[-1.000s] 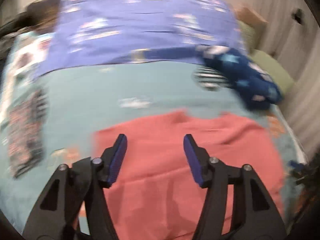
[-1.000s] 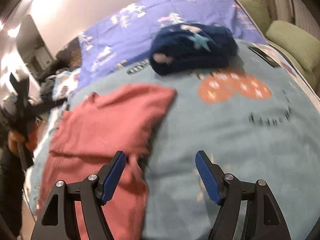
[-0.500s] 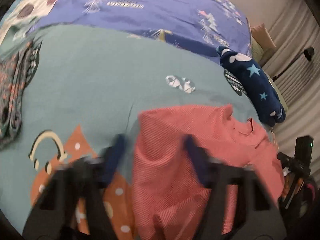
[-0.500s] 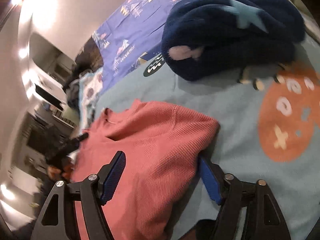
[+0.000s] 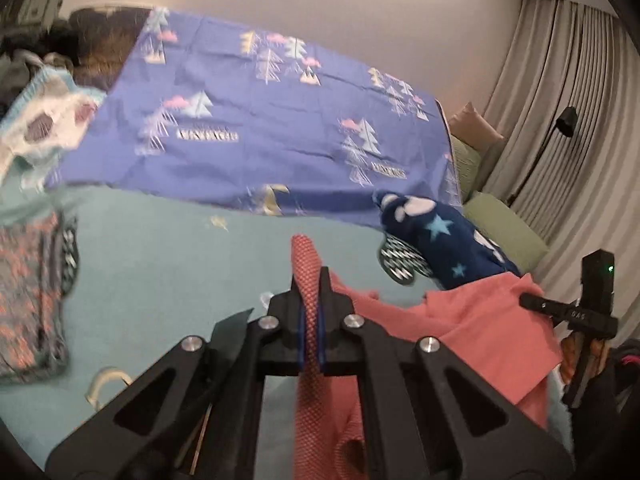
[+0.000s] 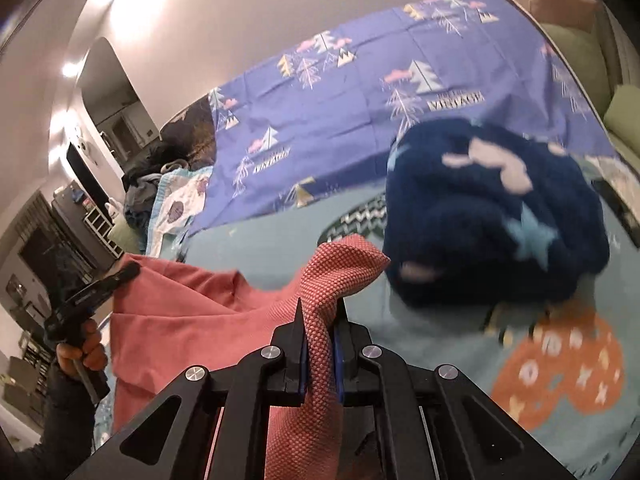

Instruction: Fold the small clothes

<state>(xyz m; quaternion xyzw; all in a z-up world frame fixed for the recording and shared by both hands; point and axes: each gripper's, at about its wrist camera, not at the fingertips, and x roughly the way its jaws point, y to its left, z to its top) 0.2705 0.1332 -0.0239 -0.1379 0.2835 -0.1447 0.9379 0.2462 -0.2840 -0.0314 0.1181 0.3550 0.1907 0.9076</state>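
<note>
- Bedroom setting: a bed (image 5: 152,264) with a teal printed blanket, a purple tree-print sheet (image 5: 256,128) across its far half, grey curtains (image 5: 560,92) at the right of the left wrist view.
- Both ends of the coral knit top (image 6: 188,320) are pinched and raised off the blanket; its middle sags between the two tools.
- Left gripper (image 5: 310,320): jaws clamped onto a bunched edge of the top, fabric poking up past the tips.
- Right gripper (image 6: 320,340): likewise closed tight on a gathered corner, with a tongue of knit above the pads.
- To fold well, I would keep both pinches firm, hold the two ends level and draw the cloth taut enough that the sag flattens before laying it over.
- A navy star-print fleece bundle (image 6: 496,216) lies just beyond the top; steer the carried edge short of it so nothing snags.
- Lower both corners together and let go only once the edges line up.
</note>
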